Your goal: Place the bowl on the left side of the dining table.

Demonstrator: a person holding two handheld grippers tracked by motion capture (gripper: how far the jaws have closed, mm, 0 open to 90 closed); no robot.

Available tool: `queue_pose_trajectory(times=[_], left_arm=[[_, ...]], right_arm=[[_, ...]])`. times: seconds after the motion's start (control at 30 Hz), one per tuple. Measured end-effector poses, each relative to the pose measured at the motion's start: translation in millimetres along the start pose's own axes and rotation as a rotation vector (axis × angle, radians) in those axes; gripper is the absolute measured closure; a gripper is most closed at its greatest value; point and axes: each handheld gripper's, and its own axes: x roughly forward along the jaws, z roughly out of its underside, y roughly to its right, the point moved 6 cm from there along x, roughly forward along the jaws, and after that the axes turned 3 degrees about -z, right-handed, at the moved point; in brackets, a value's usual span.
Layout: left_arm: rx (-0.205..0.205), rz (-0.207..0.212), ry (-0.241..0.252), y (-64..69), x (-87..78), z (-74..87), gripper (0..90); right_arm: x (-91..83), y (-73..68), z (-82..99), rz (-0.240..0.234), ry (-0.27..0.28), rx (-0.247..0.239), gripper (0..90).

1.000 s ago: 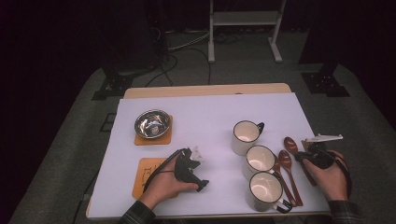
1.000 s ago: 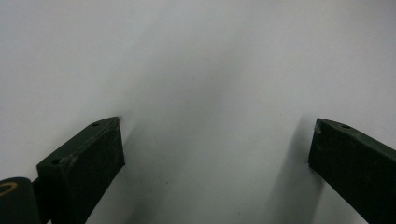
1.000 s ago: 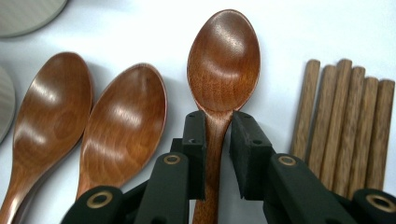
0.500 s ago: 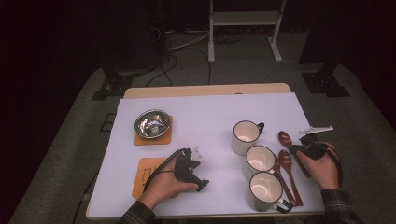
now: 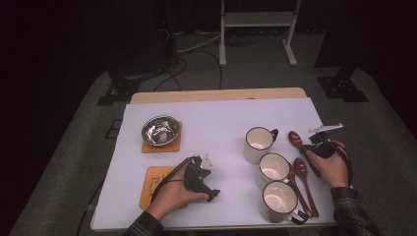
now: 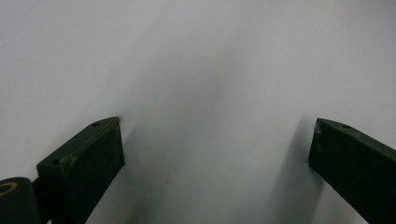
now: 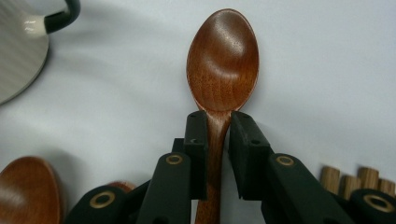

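Mugs (image 5: 274, 169): three, empty, in a row left of spoon (image 7: 222, 60).
Bowl (image 5: 160, 130): far left of mugs; contents unclear.
Right gripper (image 7: 216, 122): fingers clamped on spoon neck.
Left gripper (image 6: 215, 144): fingers apart, on table (image 6: 201, 56).

Spoon (image 7: 222, 60) handle runs hidden below the right claw (image 7: 218, 122)

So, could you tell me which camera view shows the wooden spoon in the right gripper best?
The right gripper view: the wooden spoon shows large, its neck clamped by the right gripper. The high view shows it small, beside the far mug. The left gripper view shows white table.
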Motion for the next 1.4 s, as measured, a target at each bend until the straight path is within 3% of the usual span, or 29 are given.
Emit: queue_pose_trajectory(times=[0.37, 0.57, 0.87, 1.2, 1.4], left_arm=[[-0.007, 0.000, 0.002, 0.5, 0.2, -0.1, 2.0], [-0.004, 0.000, -0.001, 0.3, 0.0, 0.0, 2.0], [0.001, 0.000, -0.006, 0.0, -0.1, -0.1, 2.0], [-0.003, 0.001, -0.007, 0.2, -0.1, -0.1, 2.0], [-0.004, 0.000, -0.008, 0.3, 0.0, -0.1, 2.0]], right_arm=[[8.3, 6.3, -10.7, 0.003, -0.002, -0.006, 72.7], [-4.0, 5.2, -11.8, 0.005, 0.001, -0.008, 70.2], [-8.6, 0.7, 0.7, 0.012, -0.071, -0.025, 68.2], [0.0, -0.5, -2.9, 0.024, -0.134, -0.038, 71.1], [1.6, 1.3, -5.7, 0.001, -0.168, -0.025, 73.4]])
